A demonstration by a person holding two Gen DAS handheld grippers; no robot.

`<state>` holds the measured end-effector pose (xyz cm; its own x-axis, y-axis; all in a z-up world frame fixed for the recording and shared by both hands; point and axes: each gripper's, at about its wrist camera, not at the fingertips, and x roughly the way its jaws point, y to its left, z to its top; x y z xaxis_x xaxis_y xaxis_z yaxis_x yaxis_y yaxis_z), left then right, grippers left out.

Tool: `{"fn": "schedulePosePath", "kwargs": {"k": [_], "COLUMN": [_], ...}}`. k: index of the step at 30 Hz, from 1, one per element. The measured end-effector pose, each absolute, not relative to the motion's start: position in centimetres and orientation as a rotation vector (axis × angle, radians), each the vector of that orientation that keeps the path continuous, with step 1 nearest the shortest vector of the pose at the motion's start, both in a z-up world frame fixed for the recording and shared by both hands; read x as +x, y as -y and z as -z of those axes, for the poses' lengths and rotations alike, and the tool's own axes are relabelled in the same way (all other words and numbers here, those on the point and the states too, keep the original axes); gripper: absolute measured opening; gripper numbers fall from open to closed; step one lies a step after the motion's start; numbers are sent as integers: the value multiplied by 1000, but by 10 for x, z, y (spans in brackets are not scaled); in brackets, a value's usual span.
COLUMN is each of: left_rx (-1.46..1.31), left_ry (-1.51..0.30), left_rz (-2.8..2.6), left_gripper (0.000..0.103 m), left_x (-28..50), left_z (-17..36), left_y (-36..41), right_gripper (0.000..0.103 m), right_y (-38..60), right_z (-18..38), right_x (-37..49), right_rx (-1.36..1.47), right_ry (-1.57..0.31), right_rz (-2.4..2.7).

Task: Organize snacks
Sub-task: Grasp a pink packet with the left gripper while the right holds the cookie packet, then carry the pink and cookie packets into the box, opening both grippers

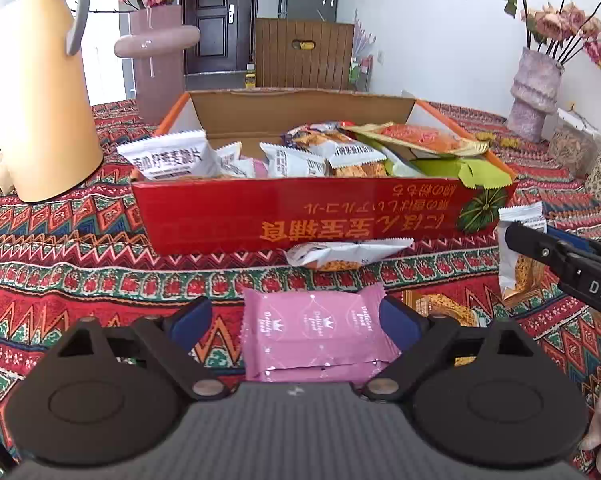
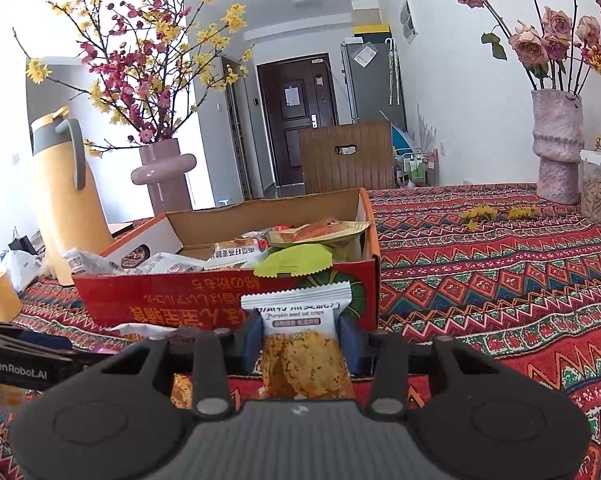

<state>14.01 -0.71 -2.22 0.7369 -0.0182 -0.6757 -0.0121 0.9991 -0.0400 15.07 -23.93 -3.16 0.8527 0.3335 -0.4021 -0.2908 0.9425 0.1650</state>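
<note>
Black left tongs (image 1: 296,320) stand wide open around a pink packet (image 1: 316,330) low in the frame; whether either pad touches it I cannot tell. The right tongs (image 2: 302,340) grip a white crisp packet (image 2: 300,332) upright at centre frame. Beyond both, mid-frame, a red box (image 1: 300,216) holds more snack packets on the patterned cloth (image 1: 60,240).
</note>
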Motion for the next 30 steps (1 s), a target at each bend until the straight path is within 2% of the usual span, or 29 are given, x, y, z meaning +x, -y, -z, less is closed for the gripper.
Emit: {"fn": "schedulePosePath", "kwargs": {"k": [7,10,12,13,16,18,20,30], "left_rx": [-38,-22,-16,-18,-27,-36,-33,-23], "left_ry": [-821,-838,-832,-831,-822,-812,-795,-682], "left_rz": [-44,-34,-17,-9,17,36,46,71], "left_gripper": [92,82,56,49,41,24,21,21], "left_x": [155,154,151,150,146,142,138,118], "left_z": [37,39,36,34,33,32,29,-1], "left_y": [23,27,28,28,28,27,27,18], "right_gripper": [40,40,40,40,40,40,40,40], "right_y": [241,241,241,241,240,240,240,236], "right_z": [33,32,32,32,31,30,28,17], "right_x": [152,152,152,152,151,150,148,141], "right_rx": [107,110,109,109,110,110,109,106], "right_ry": [-447,-447,-447,-447,-442,-439,-436,-407], "right_rz": [-331,-334,-336,-337,-338,-339,-341,-362]}}
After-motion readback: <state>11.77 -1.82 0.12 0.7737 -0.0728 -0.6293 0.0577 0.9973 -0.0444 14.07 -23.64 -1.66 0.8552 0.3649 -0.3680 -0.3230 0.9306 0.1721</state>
